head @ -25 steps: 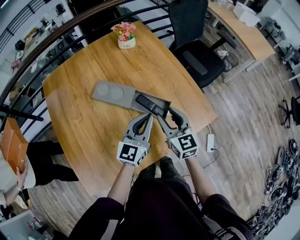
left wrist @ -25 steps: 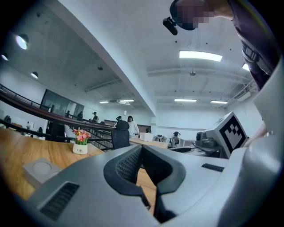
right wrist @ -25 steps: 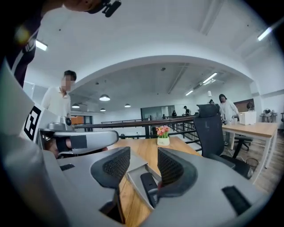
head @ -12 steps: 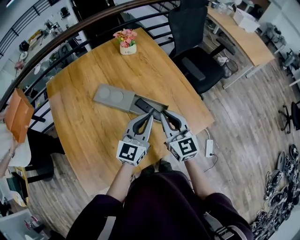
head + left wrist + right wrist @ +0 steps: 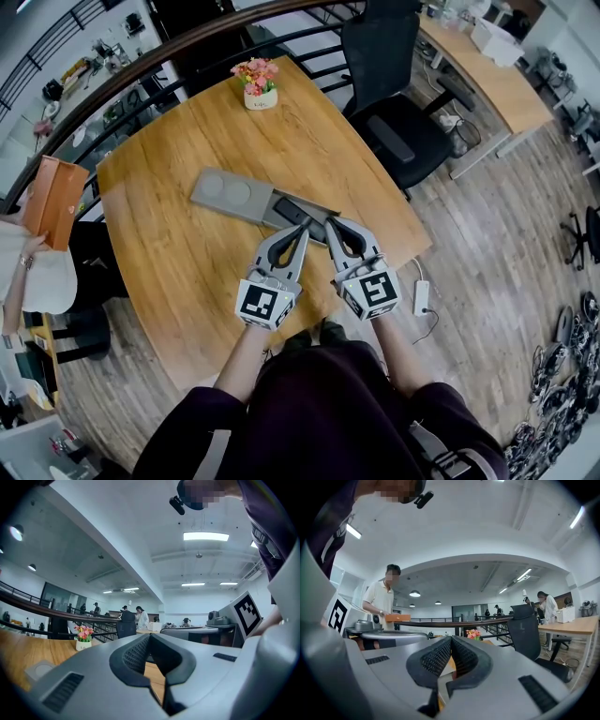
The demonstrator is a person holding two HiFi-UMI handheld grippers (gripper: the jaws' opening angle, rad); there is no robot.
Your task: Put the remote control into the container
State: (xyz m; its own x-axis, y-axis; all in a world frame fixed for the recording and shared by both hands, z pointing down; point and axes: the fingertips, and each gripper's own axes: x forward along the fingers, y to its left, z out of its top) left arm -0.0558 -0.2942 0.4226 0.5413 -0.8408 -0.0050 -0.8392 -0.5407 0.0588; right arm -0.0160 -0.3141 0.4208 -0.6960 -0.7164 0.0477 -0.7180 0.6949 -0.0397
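A long grey container [image 5: 232,194] lies on the wooden table [image 5: 178,253] with its near end open. The black remote control [image 5: 298,214] lies inside that open part. My left gripper [image 5: 302,229] hovers just short of the container's near end, shut and empty. My right gripper [image 5: 327,225] hangs beside it, a little to the right; its jaws have just been closing with nothing between them. In the left gripper view the pads [image 5: 137,654] meet with nothing in them. In the right gripper view the ribbed pads [image 5: 438,658] also touch, empty.
A small pot of pink flowers [image 5: 260,86] stands at the table's far edge. A black office chair [image 5: 398,117] is at the far right corner. A person holding an orange box [image 5: 54,208] stands left of the table. A white adapter [image 5: 421,297] lies on the floor.
My right gripper's jaws have gone from open to shut, empty. Both grippers have lifted a little above the container. The person at the left has raised the orange box.
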